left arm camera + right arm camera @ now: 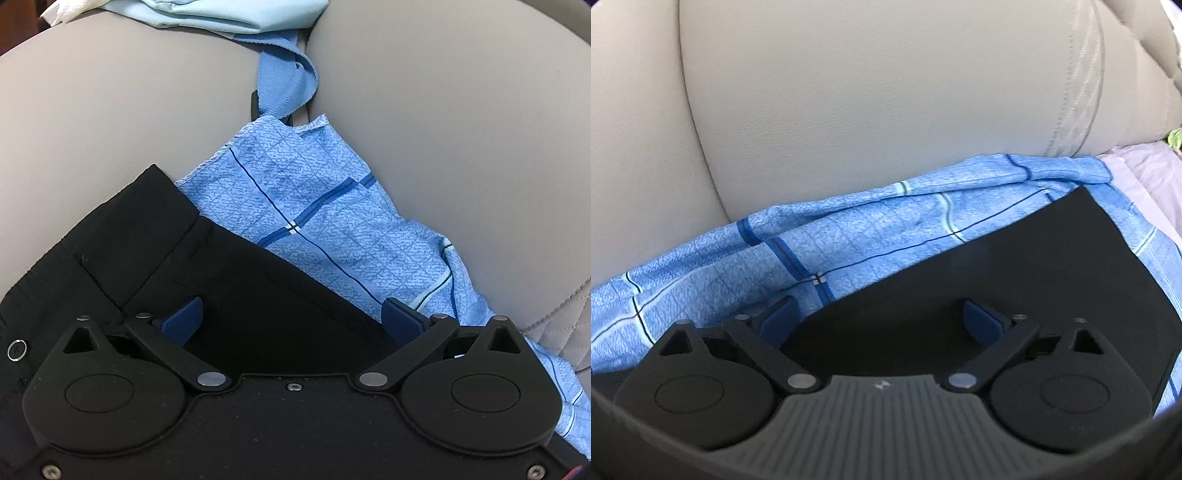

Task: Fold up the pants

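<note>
The black pants (pixel 229 266) lie flat on a blue checked cloth (pixel 332 221), their waistband and a metal snap (pixel 16 349) at the lower left. My left gripper (pixel 291 317) hovers low over the pants near the waistband, its blue pads (pixel 184 321) wide apart with only flat fabric under them. In the right wrist view the other end of the pants (pixel 1015 280) fills the lower right on the same checked cloth (pixel 775 251). My right gripper (pixel 879 317) stands open over the pants' edge, its left pad (pixel 779 317) above the checked cloth.
Grey seat cushions (pixel 110 110) surround the cloth, with a gap between them where a blue knit piece (pixel 288 81) hangs. A pale blue garment (pixel 236 14) and white cloth (pixel 66 11) lie at the far edge. A beige backrest (pixel 886 110) rises behind; pale lilac fabric (pixel 1145 177) lies right.
</note>
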`<state>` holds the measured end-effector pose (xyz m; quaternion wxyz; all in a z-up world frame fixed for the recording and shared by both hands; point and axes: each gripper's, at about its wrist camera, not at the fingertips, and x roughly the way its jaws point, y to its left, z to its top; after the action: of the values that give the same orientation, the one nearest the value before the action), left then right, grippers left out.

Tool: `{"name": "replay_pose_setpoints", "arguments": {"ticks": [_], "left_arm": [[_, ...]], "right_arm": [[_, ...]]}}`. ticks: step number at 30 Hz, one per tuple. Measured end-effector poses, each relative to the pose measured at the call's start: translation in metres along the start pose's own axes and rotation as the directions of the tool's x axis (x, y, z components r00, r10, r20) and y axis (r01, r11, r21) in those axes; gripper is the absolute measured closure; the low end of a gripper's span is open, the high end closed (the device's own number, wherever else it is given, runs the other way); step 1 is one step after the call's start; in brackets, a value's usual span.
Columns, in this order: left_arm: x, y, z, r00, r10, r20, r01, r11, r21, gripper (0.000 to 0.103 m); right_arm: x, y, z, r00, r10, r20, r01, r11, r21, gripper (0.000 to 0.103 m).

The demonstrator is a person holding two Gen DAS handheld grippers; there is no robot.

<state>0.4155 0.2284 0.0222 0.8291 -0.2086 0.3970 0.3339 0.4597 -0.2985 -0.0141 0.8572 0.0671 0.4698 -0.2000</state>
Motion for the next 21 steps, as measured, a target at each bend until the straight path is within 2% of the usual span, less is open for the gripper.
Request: {"name": "replay_pose_setpoints", "arguments": {"ticks": [2,3,4,5,6,7,8,9,10,13,15,19,21], "left_arm": [[-0.001,0.0,-0.001,1.0,-0.001,0.009,0.001,1.0,0.0,0.002],[-0.001,0.0,-0.001,1.0,0.005,0.01,-0.005,1.0,0.006,0.005],[-0.002,-0.001,-0.001,1.0,0.017,0.011,-0.017,1.0,0.013,0.013],[-0.004,0.0,-0.001,0.999,0.037,0.02,-0.037,0.999,0.014,0.019],[-0.006,0.0,-0.001,0.998,0.056,0.027,-0.056,0.998,0.011,0.033],[-0.008,0.001,0.0,0.997,0.068,0.038,-0.068,0.998,0.007,0.052],[-0.011,0.003,0.0,0.996,0.074,0.05,-0.074,0.997,0.003,0.063],[-0.014,0.006,0.002,0.994,0.09,0.064,-0.09,0.996,0.0,0.085],[-0.017,0.009,0.003,0.993,0.095,0.074,-0.095,0.995,-0.003,0.093],[-0.031,0.024,0.006,0.997,0.008,0.078,-0.005,1.0,-0.029,0.099],[-0.047,0.03,0.007,0.995,-0.03,0.099,0.032,0.999,-0.023,0.099],[-0.087,0.049,0.008,0.982,-0.092,0.167,0.089,0.996,0.025,0.099],[-0.106,0.061,0.006,0.975,-0.119,0.187,0.111,0.992,0.052,0.099]], "right_arm": [[-0.003,-0.004,-0.005,1.0,-0.006,0.024,0.006,1.0,0.002,0.018],[-0.006,-0.002,0.0,1.0,-0.013,0.025,0.013,1.0,0.003,0.025],[-0.009,-0.003,-0.001,0.999,-0.016,0.03,0.015,1.0,0.007,0.029],[-0.012,-0.003,-0.001,0.999,-0.019,0.033,0.018,1.0,0.015,0.041],[-0.016,-0.003,-0.001,0.999,-0.02,0.035,0.019,1.0,0.018,0.058],[-0.019,-0.006,0.0,0.999,-0.019,0.036,0.018,1.0,0.02,0.067],[-0.021,-0.009,0.001,0.999,-0.006,0.032,0.005,1.0,0.027,0.074],[-0.024,-0.012,0.003,1.0,0.011,0.025,-0.011,0.999,0.039,0.079],[-0.026,-0.018,0.003,0.999,0.032,0.021,-0.033,0.998,0.06,0.082],[-0.04,-0.035,0.001,0.995,0.096,0.036,-0.099,0.989,0.109,0.088],[-0.055,-0.049,-0.004,0.991,0.114,0.073,-0.122,0.986,0.114,0.1],[-0.095,-0.085,-0.017,0.978,0.113,0.175,-0.13,0.988,0.088,0.1],[-0.109,-0.11,-0.024,0.972,0.139,0.188,-0.162,0.98,0.112,0.1]]}}
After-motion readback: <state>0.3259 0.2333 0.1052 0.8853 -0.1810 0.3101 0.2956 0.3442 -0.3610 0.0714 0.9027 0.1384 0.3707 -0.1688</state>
